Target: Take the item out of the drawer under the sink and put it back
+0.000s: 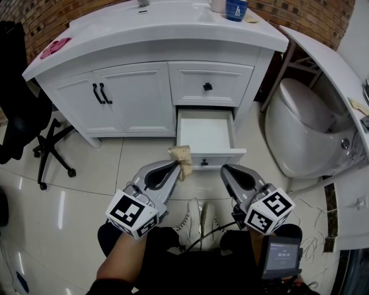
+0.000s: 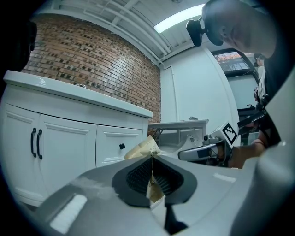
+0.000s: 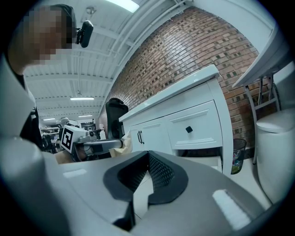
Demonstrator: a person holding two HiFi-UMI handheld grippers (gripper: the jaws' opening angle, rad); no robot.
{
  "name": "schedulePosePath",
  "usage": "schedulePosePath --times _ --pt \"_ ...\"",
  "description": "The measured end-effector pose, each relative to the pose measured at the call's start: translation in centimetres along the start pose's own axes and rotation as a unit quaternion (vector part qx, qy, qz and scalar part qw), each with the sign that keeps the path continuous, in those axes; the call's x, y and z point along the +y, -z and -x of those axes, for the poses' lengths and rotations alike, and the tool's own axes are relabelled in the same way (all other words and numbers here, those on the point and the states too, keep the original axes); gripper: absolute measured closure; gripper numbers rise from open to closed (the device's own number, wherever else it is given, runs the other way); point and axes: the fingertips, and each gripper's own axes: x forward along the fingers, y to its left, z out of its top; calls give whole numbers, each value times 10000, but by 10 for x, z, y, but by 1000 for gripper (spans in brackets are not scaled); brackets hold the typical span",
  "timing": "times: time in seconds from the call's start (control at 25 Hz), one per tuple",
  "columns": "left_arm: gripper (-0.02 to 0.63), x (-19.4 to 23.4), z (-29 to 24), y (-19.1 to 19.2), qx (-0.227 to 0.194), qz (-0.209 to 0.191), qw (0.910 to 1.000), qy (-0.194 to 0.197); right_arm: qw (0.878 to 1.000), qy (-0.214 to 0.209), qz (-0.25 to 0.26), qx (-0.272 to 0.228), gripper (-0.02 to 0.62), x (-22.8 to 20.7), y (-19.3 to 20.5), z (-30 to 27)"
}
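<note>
The lower drawer (image 1: 204, 131) of the white sink cabinet (image 1: 132, 92) stands pulled open, and its white bottom looks bare. My left gripper (image 1: 176, 164) hovers just in front of the drawer's front panel, shut on a crumpled tan paper packet (image 1: 182, 158). In the left gripper view the packet (image 2: 146, 148) sticks up from between the closed jaws of the left gripper (image 2: 152, 157). My right gripper (image 1: 226, 170) is beside it, to the right and in front of the drawer, shut with nothing in it. The right gripper view shows the right gripper (image 3: 148, 155) with its jaws meeting at the tip.
Above the open drawer is a closed drawer (image 1: 209, 85) with a black knob. A toilet (image 1: 300, 127) stands at the right, a black office chair (image 1: 26, 115) at the left. A blue cup (image 1: 236, 8) sits on the counter. The person's shoes (image 1: 199, 222) rest on the tiled floor.
</note>
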Motion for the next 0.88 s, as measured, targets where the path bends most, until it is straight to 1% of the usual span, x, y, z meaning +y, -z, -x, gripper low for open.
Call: schedulePosePath --times 0.2,0.56,0.72,0.88 --pt "595 -1 -3 5 58 5 10000 22 10000 5 4 -2 588 -1 0 0" --pt "595 3 -6 3 109 -129 9999 -35 10000 -4 -4 34 588 -3 2 -2" --pt "595 5 -8 2 135 -231 9996 -85 10000 3 -16 36 588 -6 3 -2" --pt "595 9 -10 1 200 -438 9987 -153 10000 8 -39 38 588 -9 4 -4"
